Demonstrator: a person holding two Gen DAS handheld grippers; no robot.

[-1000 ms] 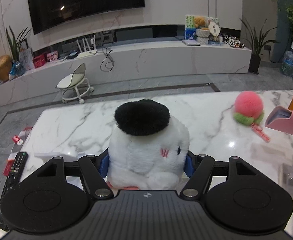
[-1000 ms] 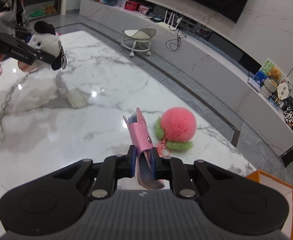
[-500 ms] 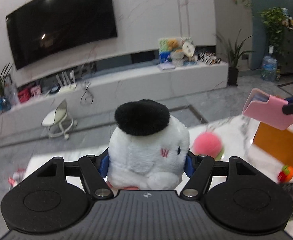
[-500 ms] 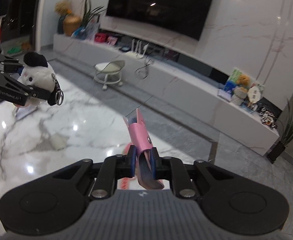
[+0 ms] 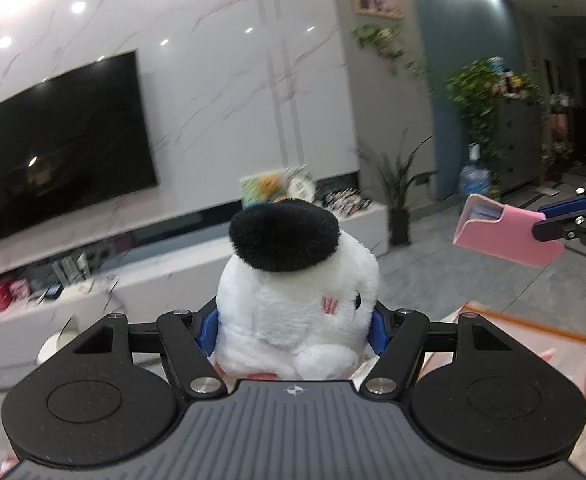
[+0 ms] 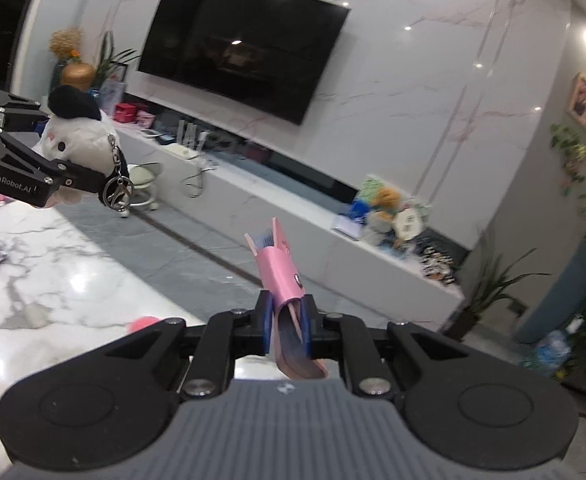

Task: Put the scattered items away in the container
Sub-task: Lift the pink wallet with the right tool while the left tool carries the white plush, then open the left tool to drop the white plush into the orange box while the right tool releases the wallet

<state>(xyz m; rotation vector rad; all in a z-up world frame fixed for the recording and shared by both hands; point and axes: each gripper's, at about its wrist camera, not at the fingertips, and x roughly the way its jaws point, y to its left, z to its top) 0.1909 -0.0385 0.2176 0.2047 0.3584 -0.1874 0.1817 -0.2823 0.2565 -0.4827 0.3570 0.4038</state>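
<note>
The left gripper [image 5: 295, 326] is clamped on a white plush toy [image 5: 297, 300] with a black fuzzy ear, its blue pads pressed into the toy's sides. The toy sits squarely between the fingers, its body filling the gap and its black ear rising above them. In the right wrist view the same toy [image 6: 79, 132] is seen from the side, held off the table in the left gripper [image 6: 69, 178], with a metal keyring [image 6: 117, 192] dangling from it below the finger.

The right gripper [image 6: 287, 320] is closed on a pink card holder [image 6: 279, 276], pinched at its lower end between the blue pads; the holder stands up and forward from the fingers, tilted slightly left, with blue cards showing at its open top. From the left wrist view the card holder [image 5: 501, 234] juts to the left out of the right gripper [image 5: 549, 222], held in the air to the right of and higher than the plush toy, well apart from it.

Below and to the right of the left gripper, the orange rim of the container [image 5: 549, 330] shows. The white marble table [image 6: 53, 272] lies below both grippers, and a pink fuzzy ball [image 6: 143, 324] peeks out just past the right gripper's left finger.
</note>
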